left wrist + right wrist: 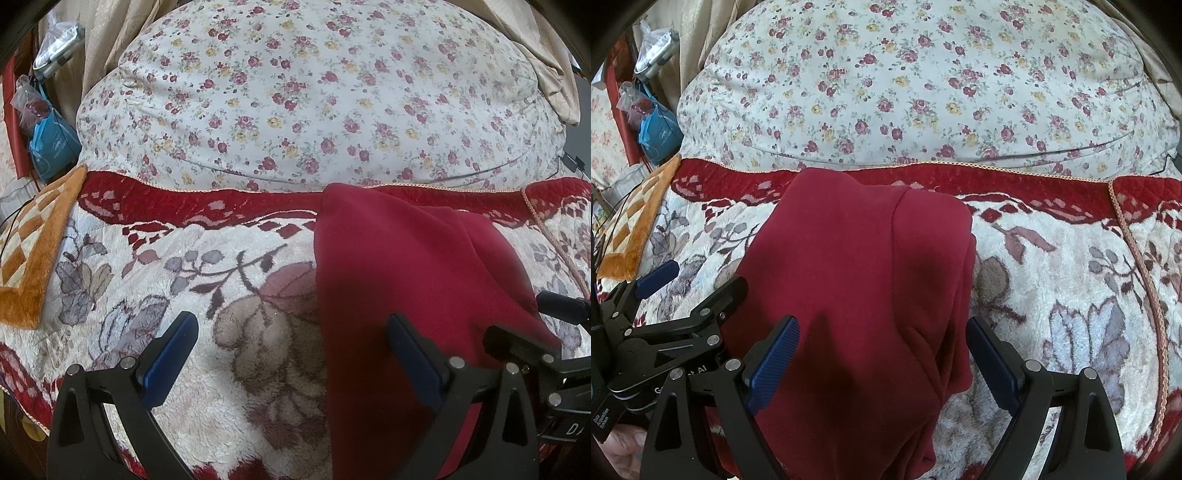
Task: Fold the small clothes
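Observation:
A dark red garment (857,280) lies folded in a long strip on the floral plush blanket (1071,295). It also shows in the left wrist view (399,280), at the right. My right gripper (882,354) is open, its blue pads straddling the garment's near part just above it. My left gripper (291,354) is open and empty, left finger over the blanket (147,258), right finger over the garment's left edge. The left gripper also shows at the left of the right wrist view (690,280).
A big floral pillow or quilt (303,92) rises behind the blanket's red border. An orange checkered cloth (33,251) lies at the left. Bags and clutter (51,140) sit at the far left, beige curtain (107,40) behind.

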